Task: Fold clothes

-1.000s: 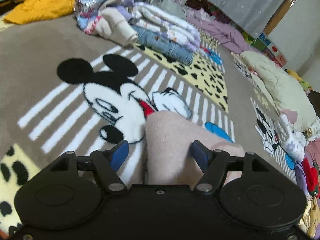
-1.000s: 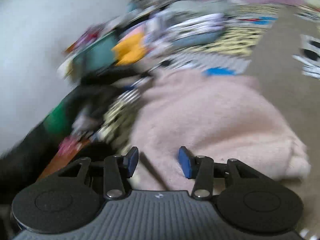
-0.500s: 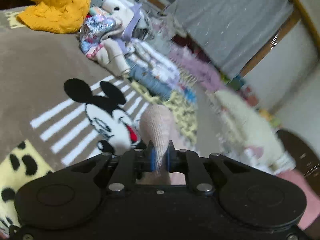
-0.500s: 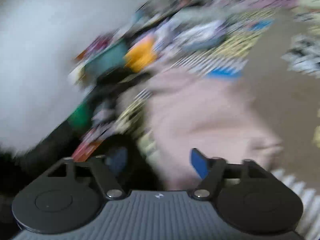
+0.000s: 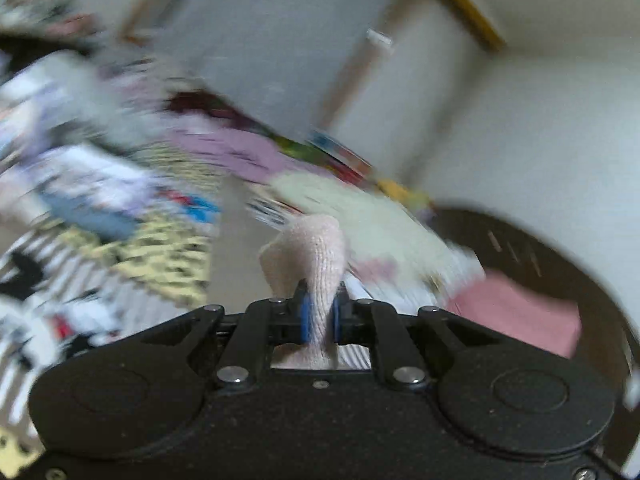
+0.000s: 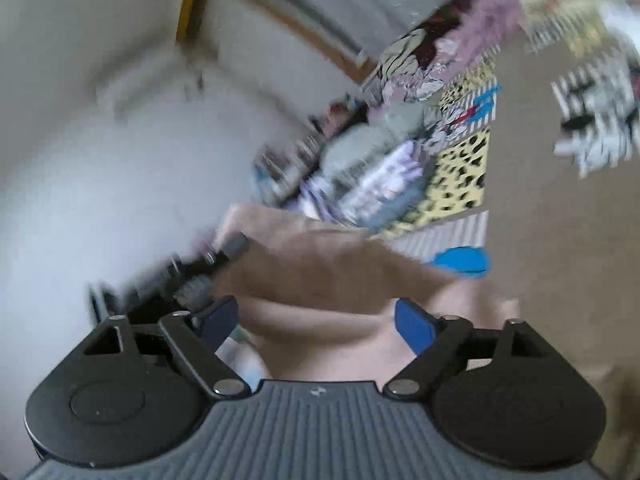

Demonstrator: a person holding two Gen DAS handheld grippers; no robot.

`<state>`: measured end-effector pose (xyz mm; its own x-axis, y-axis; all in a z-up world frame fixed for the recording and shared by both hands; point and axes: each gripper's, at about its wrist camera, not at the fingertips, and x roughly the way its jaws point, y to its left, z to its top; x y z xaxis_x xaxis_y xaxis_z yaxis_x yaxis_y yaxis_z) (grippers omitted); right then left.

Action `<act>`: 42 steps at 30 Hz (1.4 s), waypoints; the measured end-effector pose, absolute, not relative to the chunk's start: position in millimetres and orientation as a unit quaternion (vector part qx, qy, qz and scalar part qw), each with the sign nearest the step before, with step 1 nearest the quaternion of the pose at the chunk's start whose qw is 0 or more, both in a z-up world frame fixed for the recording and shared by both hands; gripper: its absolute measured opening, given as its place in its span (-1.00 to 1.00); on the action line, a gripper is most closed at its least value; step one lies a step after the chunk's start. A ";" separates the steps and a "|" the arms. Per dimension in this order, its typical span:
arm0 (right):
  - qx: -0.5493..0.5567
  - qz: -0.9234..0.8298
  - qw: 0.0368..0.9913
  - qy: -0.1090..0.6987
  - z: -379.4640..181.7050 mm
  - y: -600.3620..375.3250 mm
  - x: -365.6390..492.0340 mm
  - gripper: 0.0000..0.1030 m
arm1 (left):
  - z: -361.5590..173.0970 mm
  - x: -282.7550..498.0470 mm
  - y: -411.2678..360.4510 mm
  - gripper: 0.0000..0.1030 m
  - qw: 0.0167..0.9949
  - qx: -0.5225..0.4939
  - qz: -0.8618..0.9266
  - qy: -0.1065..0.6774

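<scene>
A pale pink fleece garment (image 5: 316, 252) is pinched between the blue pads of my left gripper (image 5: 319, 318), which is shut on a fold of it and raised off the floor. In the right wrist view the same pink garment (image 6: 340, 280) stretches upward to the left, where the other gripper holds it. My right gripper (image 6: 316, 320) is open, its blue pads on either side of the hanging cloth without clamping it. Both views are blurred by motion.
A cartoon-mouse rug (image 6: 520, 208) with yellow spotted patches covers the floor. Folded clothes (image 6: 372, 188) are stacked along the wall. A cream garment (image 5: 360, 208), a pink cloth (image 5: 516, 312) and a dark round basket (image 5: 560, 264) lie to the right.
My left gripper shut on the pink garment and lifted it high off the rug, swinging right. My right gripper stayed open and moved under the raised cloth.
</scene>
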<state>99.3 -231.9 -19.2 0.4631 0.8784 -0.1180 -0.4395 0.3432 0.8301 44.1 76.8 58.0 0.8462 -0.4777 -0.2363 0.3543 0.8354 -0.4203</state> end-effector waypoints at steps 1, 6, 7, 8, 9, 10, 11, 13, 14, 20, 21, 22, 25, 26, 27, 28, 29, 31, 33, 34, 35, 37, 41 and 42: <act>0.416 0.417 0.756 0.287 -27.0 -247.1 99.1 0.77 | 50.4 39.8 50.0 -0.84 0.941 -0.134 -0.248 0.187; 0.467 0.321 0.761 0.315 -70.8 -315.5 85.0 0.80 | -35.7 -0.2 -48.7 -0.23 0.883 0.083 -0.342 0.309; 0.465 0.298 0.767 0.326 -80.1 -328.2 80.7 0.80 | -44.3 -6.1 -48.5 -0.20 0.879 0.073 -0.349 0.318; 0.461 0.282 0.771 0.336 -86.3 -335.6 78.3 0.81 | -47.4 -8.9 -44.4 -0.19 0.879 0.057 -0.348 0.322; 0.454 0.275 0.776 0.340 -89.5 -340.7 75.4 0.82 | -47.1 -9.7 -37.2 -0.18 0.880 0.037 -0.344 0.326; 0.447 0.267 0.781 0.345 -92.6 -345.5 72.7 0.82 | -44.5 -10.5 -28.6 -0.16 0.883 0.018 -0.338 0.326; 0.442 0.269 0.783 0.346 -93.6 -344.8 72.9 0.82 | -39.8 -11.9 -18.5 -0.16 0.888 -0.002 -0.329 0.322; 0.432 0.277 0.785 0.348 -93.8 -339.2 74.6 0.82 | -29.7 -12.8 4.4 -0.15 0.896 -0.043 -0.315 0.311; 0.427 0.283 0.785 0.348 -93.0 -334.3 76.2 0.82 | -24.2 -13.1 14.5 -0.15 0.901 -0.056 -0.305 0.304; 0.373 0.335 0.791 0.349 -73.0 -271.2 84.8 0.81 | 3.9 -2.1 65.9 -0.08 0.923 -0.111 -0.250 0.272; 0.364 0.345 0.793 0.346 -67.3 -260.2 83.9 0.81 | 5.8 0.1 72.8 -0.05 0.924 -0.115 -0.246 0.270; 0.354 0.354 0.795 0.343 -61.5 -249.3 82.9 0.80 | 6.2 1.4 77.9 0.02 0.924 -0.112 -0.247 0.270; 0.329 0.371 0.804 0.328 -42.2 -221.8 79.7 0.80 | -7.3 9.3 77.6 0.11 0.914 -0.094 -0.263 0.293; 0.327 0.375 0.804 0.326 -38.7 -214.9 81.2 0.80 | -14.3 13.1 76.2 0.10 0.909 -0.093 -0.267 0.307; 0.325 0.378 0.804 0.324 -35.2 -208.1 82.9 0.80 | -22.3 16.2 71.8 0.10 0.903 -0.087 -0.269 0.325; 0.330 0.378 0.801 0.325 -33.3 -203.4 86.7 0.80 | -28.3 16.9 65.6 0.10 0.899 -0.076 -0.272 0.334; 0.327 0.378 0.802 0.328 -30.8 -197.4 90.5 0.80 | -32.6 14.7 60.4 0.11 0.898 -0.064 -0.277 0.336; 0.307 0.380 0.807 0.334 -25.4 -183.6 97.5 0.79 | -38.9 7.5 58.9 0.10 0.896 -0.066 -0.281 0.337; 0.257 0.384 0.816 0.347 -20.5 -163.9 102.1 0.79 | -40.7 -0.4 63.1 0.10 0.898 -0.073 -0.280 0.332; 0.233 0.382 0.821 0.353 -19.9 -156.1 102.1 0.77 | -41.3 -4.5 65.3 0.10 0.899 -0.076 -0.279 0.328; 0.209 0.380 0.826 0.359 -19.2 -148.4 102.2 0.74 | -41.4 -9.5 68.3 0.11 0.900 -0.082 -0.279 0.325; 0.169 0.382 0.829 0.371 -20.3 -134.8 101.4 0.53 | -41.5 -17.2 74.0 0.11 0.900 -0.090 -0.278 0.323; 0.129 0.386 0.838 0.363 -19.5 -120.0 87.9 0.48 | -41.8 -33.8 85.0 0.11 0.902 -0.095 -0.271 0.323; 0.118 0.387 0.841 0.360 -18.4 -116.1 83.9 0.41 | -42.4 -36.8 89.7 0.11 0.903 -0.099 -0.265 0.323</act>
